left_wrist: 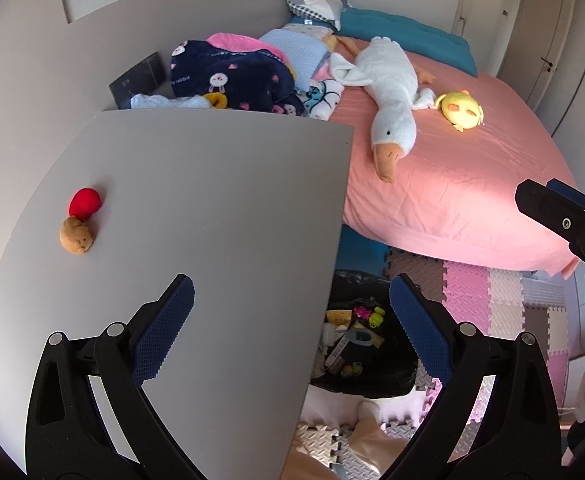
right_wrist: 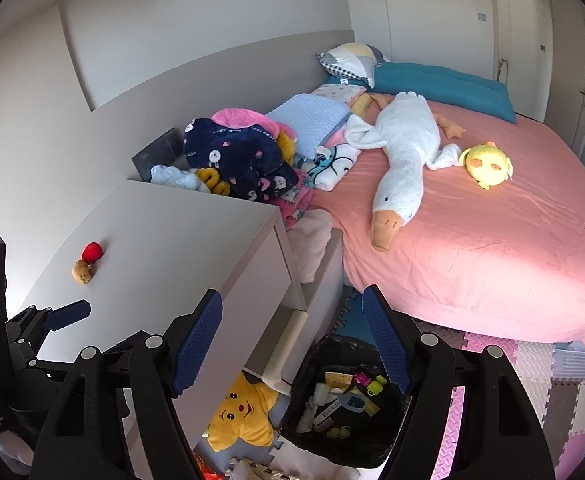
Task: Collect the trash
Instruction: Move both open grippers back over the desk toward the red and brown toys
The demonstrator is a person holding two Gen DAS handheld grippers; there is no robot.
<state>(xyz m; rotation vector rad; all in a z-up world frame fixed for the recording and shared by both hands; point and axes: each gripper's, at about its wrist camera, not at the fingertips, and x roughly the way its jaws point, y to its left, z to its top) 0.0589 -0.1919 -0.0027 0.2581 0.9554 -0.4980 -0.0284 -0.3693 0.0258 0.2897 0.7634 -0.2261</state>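
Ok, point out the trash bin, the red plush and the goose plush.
trash bin (right_wrist: 300,380), right wrist view, left rim.
red plush (left_wrist: 85,201), left wrist view, its middle.
goose plush (right_wrist: 406,140), right wrist view, white body.

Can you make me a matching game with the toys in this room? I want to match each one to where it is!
Things:
1. white goose toy
2. red ball
3. yellow star toy
4. black trash bin

Places:
A. on the grey cabinet top, next to a small brown toy
B. on the floor mats, between the cabinet and the bed, with bits of rubbish inside
C. stretched out on the pink bed
D. on the floor at the foot of the cabinet

Pairs: 1-C, 2-A, 3-D, 4-B
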